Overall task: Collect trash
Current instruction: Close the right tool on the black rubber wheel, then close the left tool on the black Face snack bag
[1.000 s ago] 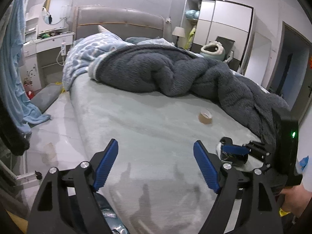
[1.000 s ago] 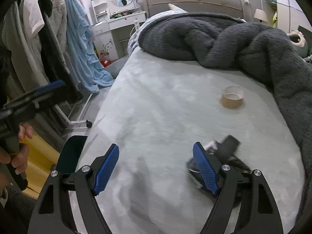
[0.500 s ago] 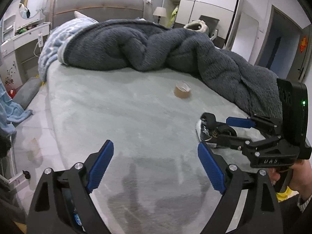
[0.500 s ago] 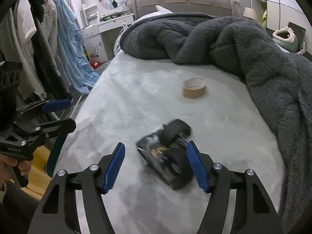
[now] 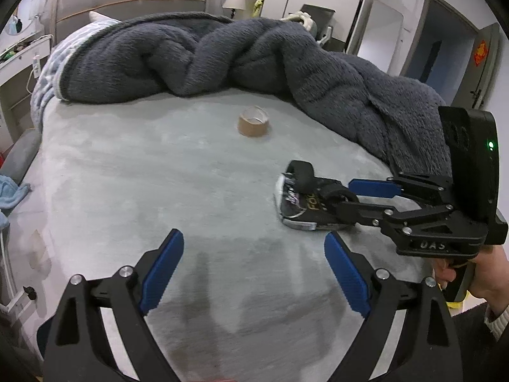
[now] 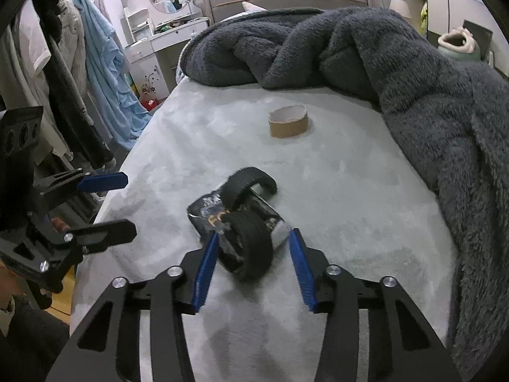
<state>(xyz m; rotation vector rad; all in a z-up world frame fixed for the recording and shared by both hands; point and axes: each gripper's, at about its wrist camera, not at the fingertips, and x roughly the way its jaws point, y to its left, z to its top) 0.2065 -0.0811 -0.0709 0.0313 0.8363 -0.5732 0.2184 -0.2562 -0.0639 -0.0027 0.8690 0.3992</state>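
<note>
Gold letters, "FOO" or close to it, are seen on the black wrapper (image 5: 307,205) lying on the bed, right where the right gripper (image 5: 356,195) closes in from the side; the rest of the word is covered by the gripper's lower finger. On that gripper's black body, raised letters reading roughly "UAS" are made out, just below the finger linkage. A red paper sign (image 5: 480,53) is spotted on the door beyond the gripper, but its characters are too small to be read. In the right wrist view the wrapper's gold print is blurred and nothing legible is offered.
</note>
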